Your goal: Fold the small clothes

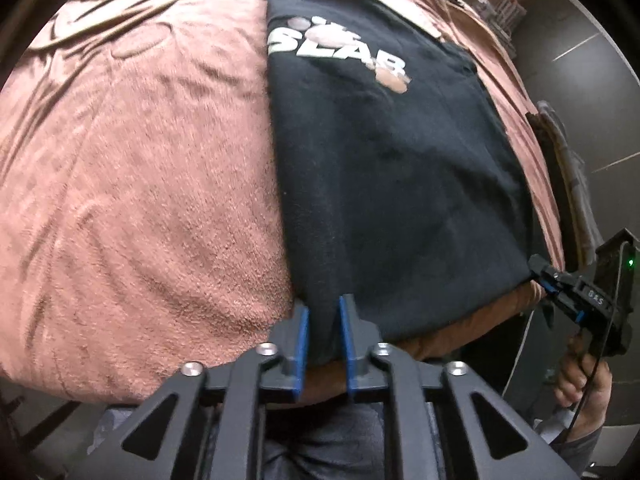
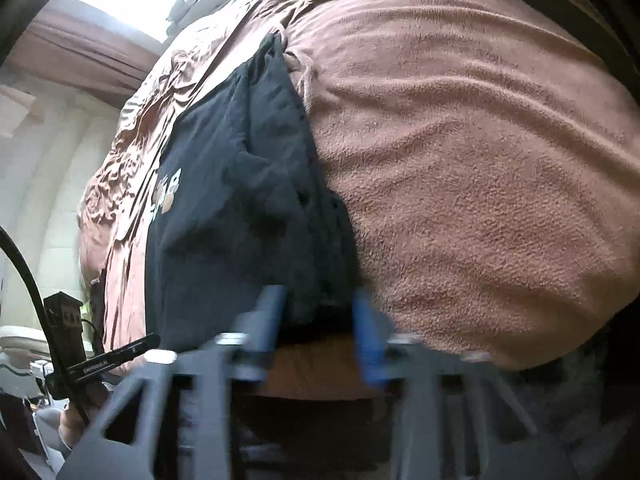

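Black cloth is what you work on: a black T-shirt (image 1: 392, 168) with white letters lies flat on the pinkish-brown fuzzy blanket (image 1: 132, 184), and it fills the middle and right of the left wrist picture. Its near hem hangs a little past the blanket's edge at the bottom. That is likely why you come at it from this side: the hem is easy to reach there.

Your left gripper (image 1: 323, 334) is at the bottom middle of its picture. Its blue fingers (image 1: 301, 336) are a little apart, with the left corner of the hem between them. They do not look pressed shut on the cloth yet.

Your right gripper (image 2: 318, 332) is at the bottom middle of its own picture and looks blurry. Its fingers are wider apart, and the other hem corner sits between them. You cannot tell if they touch the cloth.

You have one gripper at each corner, so you can probably lift the hem evenly and bring it up toward the letters.

In the right wrist picture the shirt looks soft and bunched along its right side, as if a sleeve is already folded in.
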Tool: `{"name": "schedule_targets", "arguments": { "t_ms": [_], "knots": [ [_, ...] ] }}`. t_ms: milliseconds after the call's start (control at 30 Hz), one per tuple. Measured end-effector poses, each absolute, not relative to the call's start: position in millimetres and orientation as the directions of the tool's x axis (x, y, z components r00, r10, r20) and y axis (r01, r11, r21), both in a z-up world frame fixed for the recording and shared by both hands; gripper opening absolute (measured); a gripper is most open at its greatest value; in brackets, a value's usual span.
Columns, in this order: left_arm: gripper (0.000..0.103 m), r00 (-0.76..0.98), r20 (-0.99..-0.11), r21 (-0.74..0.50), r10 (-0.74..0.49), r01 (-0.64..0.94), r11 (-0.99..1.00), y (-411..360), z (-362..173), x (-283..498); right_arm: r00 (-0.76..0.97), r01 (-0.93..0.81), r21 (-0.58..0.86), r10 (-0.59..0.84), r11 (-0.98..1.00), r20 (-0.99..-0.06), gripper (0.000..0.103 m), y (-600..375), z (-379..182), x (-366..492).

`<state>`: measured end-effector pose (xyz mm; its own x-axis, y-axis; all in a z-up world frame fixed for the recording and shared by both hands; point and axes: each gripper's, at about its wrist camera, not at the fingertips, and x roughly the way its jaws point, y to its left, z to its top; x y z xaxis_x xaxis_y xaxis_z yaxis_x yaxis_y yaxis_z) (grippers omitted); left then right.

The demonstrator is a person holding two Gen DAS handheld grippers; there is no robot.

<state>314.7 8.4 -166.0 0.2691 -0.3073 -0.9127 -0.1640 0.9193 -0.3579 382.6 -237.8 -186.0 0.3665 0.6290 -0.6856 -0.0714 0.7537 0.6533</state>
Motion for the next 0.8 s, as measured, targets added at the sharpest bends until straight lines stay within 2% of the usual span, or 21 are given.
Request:
{"name": "schedule_targets", "arguments": {
  "t_ms": [133, 333, 633, 700, 767, 800],
  "knots": [
    [0.008, 0.297, -0.899, -0.38, -0.323, -0.16, 0.911, 21, -152, 306, 0.384, -0.109, 0.658, 0.642, 0.745, -0.664, 0.013, -234, -177, 373],
    [0.007, 0.335, -0.899, -0.34, -0.284, -0.124, 0.932, 38, -125, 295, 0.362, -0.168, 0.674, 0.681, 0.72, -0.637, 0.013, -219, -170, 354],
    [0.007, 0.335, -0.918, -0.268, -0.212, -0.132, 0.954, 75, -127, 279, 0.29, -0.247, 0.699, 0.74, 0.671, -0.607, 0.013, -193, -193, 345],
    [0.007, 0.325, -0.923, -0.264, -0.206, -0.147, 0.953, 80, -132, 276, 0.292, -0.246, 0.681, 0.723, 0.689, -0.626, 0.017, -197, -195, 350],
    [0.006, 0.328, -0.936, -0.191, -0.129, -0.164, 0.968, 83, -131, 277, 0.294, -0.259, 0.676, 0.723, 0.69, -0.625, 0.018, -205, -191, 351],
    [0.006, 0.339, -0.934, -0.179, -0.114, -0.166, 0.97, 86, -129, 278, 0.304, -0.266, 0.673, 0.722, 0.69, -0.621, 0.023, -211, -187, 355]
  ]
}}
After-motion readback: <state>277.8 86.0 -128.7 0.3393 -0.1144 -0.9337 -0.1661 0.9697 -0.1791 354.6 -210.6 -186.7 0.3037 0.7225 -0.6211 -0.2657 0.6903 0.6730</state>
